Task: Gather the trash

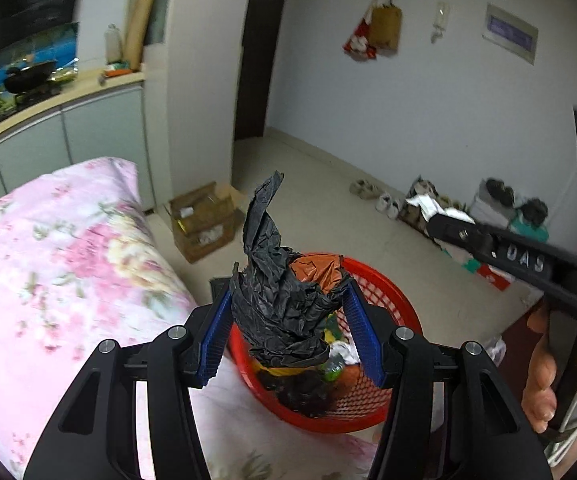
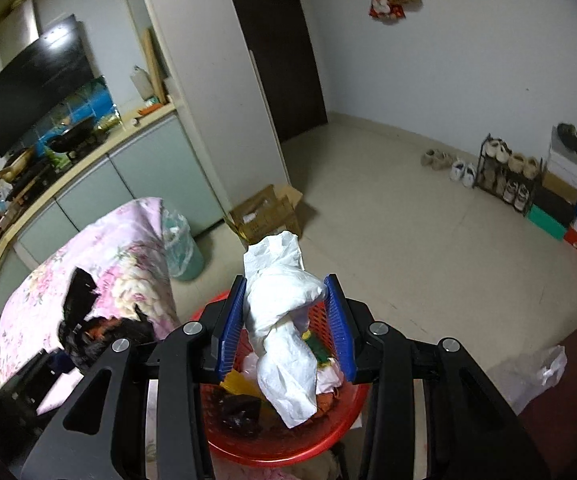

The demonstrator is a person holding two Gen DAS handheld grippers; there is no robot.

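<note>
A crumpled black plastic bag [image 1: 284, 300] is pinched between the blue pads of my left gripper [image 1: 288, 316], right over a red mesh basket [image 1: 392, 300] that holds scraps. My right gripper [image 2: 284, 308] is shut on a wad of white tissue paper [image 2: 284, 328], which hangs above the same red basket [image 2: 288, 448]. In the left wrist view the right gripper [image 1: 444, 224] comes in from the right with the white paper [image 1: 428, 205] at its tip and a hand [image 1: 544, 376] on its handle. The left gripper and its black bag [image 2: 88, 328] show blurred at the left of the right wrist view.
A pink floral quilt [image 1: 56, 264] lies left of the basket. On the floor stand an open cardboard box [image 2: 264, 212], a lined green bin [image 2: 180, 248], a shoe rack [image 2: 504, 176] and stacked shoe boxes [image 2: 572, 208]. A clear plastic bag [image 2: 528, 372] lies at the right.
</note>
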